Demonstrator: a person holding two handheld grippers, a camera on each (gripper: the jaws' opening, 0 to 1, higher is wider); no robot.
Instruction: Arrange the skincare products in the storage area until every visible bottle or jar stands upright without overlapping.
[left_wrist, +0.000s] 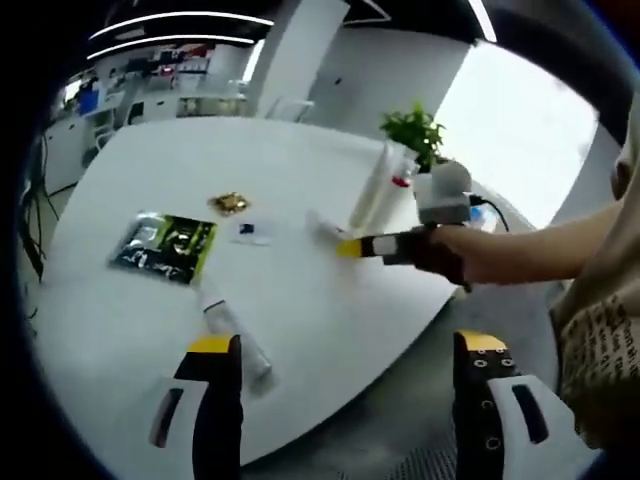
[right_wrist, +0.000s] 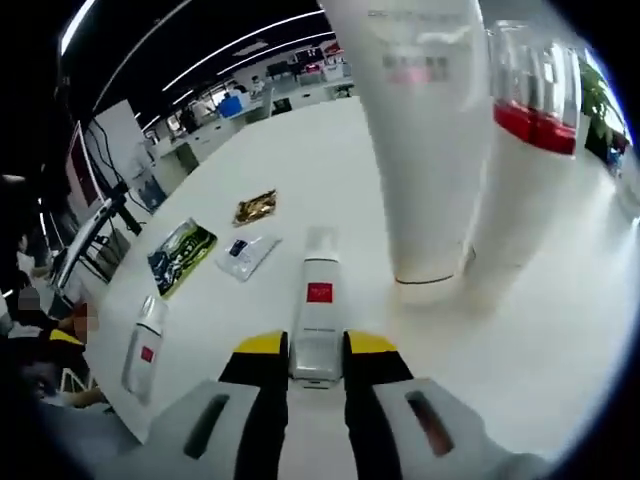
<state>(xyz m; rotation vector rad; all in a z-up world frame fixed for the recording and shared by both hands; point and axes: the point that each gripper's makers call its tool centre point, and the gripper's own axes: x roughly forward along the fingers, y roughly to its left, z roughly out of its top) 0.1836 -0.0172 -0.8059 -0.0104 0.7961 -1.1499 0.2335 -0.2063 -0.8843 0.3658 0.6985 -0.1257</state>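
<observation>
Worktop (right_wrist: 560, 330): we see a white oval surface carrying all the products.
Standing tubes: a tall white tube (right_wrist: 425, 140) and a clear-capped tube with a red band (right_wrist: 530, 150) stand upright, just beside each other.
Left tongs (left_wrist: 345, 380): our jaws are spread wide with nothing between them, hanging over the worktop's near edge.
Right tongs (right_wrist: 317, 350): our jaws are closed on the end of a lying white tube (right_wrist: 318, 305) with a red label.
Second lying tube (right_wrist: 145, 345): flat near the edge.
Green packet (right_wrist: 182, 255): flat.
Small sachet (right_wrist: 245, 255): beside it.
Gold wrapper (right_wrist: 256, 207): farther back.
</observation>
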